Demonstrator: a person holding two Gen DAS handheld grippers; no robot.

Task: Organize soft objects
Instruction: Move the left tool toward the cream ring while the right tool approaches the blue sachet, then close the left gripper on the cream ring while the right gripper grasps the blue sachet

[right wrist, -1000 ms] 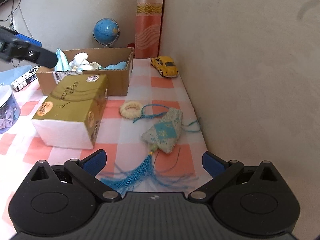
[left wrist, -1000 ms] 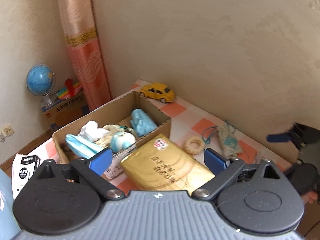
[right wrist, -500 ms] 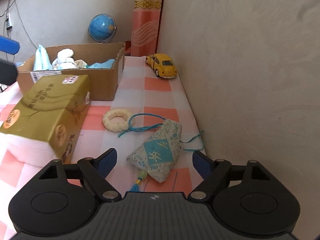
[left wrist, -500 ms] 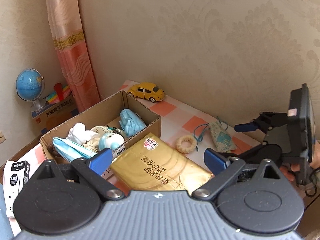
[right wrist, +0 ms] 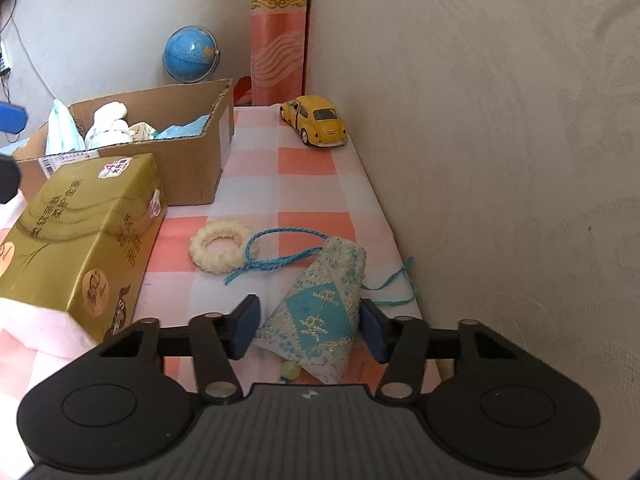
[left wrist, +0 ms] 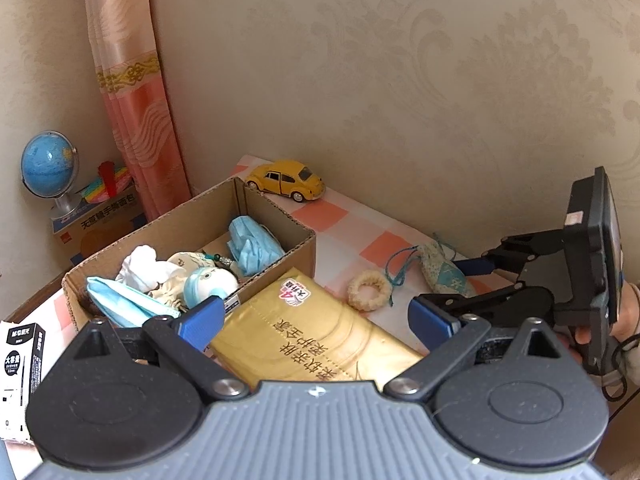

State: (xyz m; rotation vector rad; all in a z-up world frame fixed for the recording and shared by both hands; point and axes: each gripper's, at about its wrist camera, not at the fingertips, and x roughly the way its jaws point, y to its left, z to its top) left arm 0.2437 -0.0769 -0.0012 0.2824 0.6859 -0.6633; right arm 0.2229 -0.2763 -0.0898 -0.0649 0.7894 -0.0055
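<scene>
**Right claw straddles the pouch; left claw hangs wide over the tissue pack**

Your right claw (right wrist: 308, 326) sits low on the checked cloth (right wrist: 306, 160) with its fingers half closed either side of the embroidered pouch (right wrist: 324, 312). The right pad touches the pouch's edge; the left pad stands just beside it, a sliver of gap showing, so nothing is clamped. The pouch lies tilted, its narrow end pointing away from you, and a green bead (right wrist: 290, 370) peeks out under its near corner. Its blue cord (right wrist: 280, 236) loops ahead and to the left, the loop overlapping the rim of the cream ring (right wrist: 220, 246) just ahead-left of the claw. Left of the claw stands the gold tissue pack (right wrist: 80, 224). Beyond that is the cardboard box (right wrist: 192, 172), holding a blue face mask (right wrist: 182, 130) and white soft things (right wrist: 108, 122). Far ahead by the wall is the yellow toy car (right wrist: 316, 124), and past the box a globe (right wrist: 190, 54).

Your left claw (left wrist: 316, 322) is spread wide, holding nothing, and hovers over the near end of the tissue pack. Ahead-left of it the box shows a crumpled mask (left wrist: 250, 244), a folded mask (left wrist: 120, 300), a white cloth (left wrist: 146, 266) and a small round blue-and-white toy (left wrist: 208, 284). Ahead-right lie the ring and the pouch, with your right claw's fingers around the pouch.
</scene>
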